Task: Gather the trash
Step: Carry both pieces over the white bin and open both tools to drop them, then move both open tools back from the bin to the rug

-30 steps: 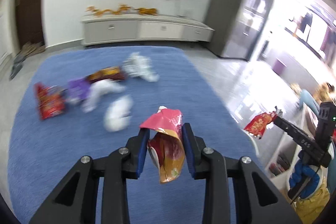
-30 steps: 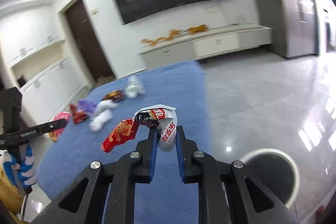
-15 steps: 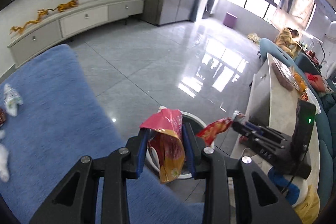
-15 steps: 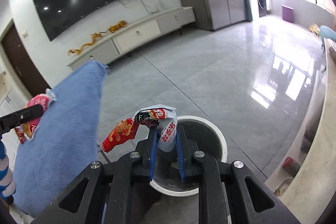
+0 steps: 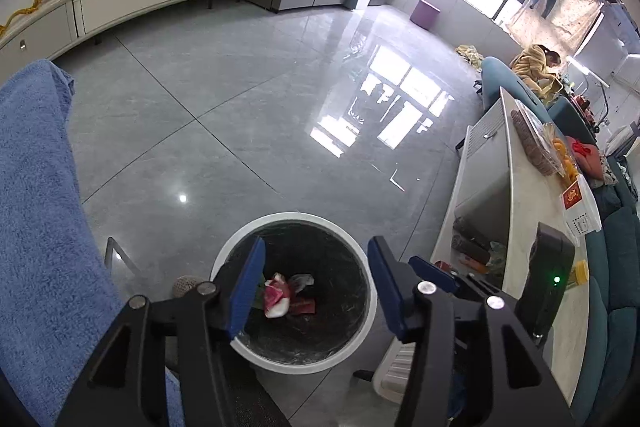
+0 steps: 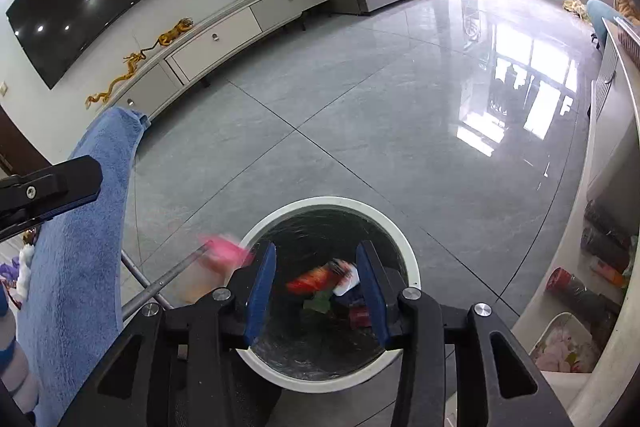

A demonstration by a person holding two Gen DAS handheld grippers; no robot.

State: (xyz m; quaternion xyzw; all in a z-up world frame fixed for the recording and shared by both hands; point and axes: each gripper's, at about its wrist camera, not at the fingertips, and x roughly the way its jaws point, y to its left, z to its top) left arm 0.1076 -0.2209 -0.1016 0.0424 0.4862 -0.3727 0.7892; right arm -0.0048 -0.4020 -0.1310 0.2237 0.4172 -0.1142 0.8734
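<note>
Both of your grippers hang over the round white trash bin with the black bag inside [image 5: 362, 323], which stands on the shiny grey tile floor [image 5: 248, 115]. Your left gripper [image 5: 316, 277] points down at the bin, and its jaws are opening with nothing between them. At the bottom of the bin, near its middle, you can see a crumpled pink and white wrapper [image 5: 276, 293] with a small red packet [image 5: 302, 306] just beside it. Your right gripper [image 6: 316, 277] also points down into the bin, and its jaws are opening too. Nothing is pinched between its blue pads [image 6: 260, 285]. A red and white snack wrapper [image 6: 320, 277] shows blurry in the gap between them, loose over the bin's dark inside. A blurry pink and yellow snack bag [image 6: 222, 251] shows in the right wrist view by the left rim of the bin, and you cannot tell if it is inside the rim or outside it. The bench with the fuzzy blue cloth [image 5: 36, 211] is just left of the bin, and the bin stands near the bench's right edge. In the right wrist view some more trash [image 6: 18, 267] lies on the blue cloth at the far left, mostly cut off by the picture's edge.
</note>
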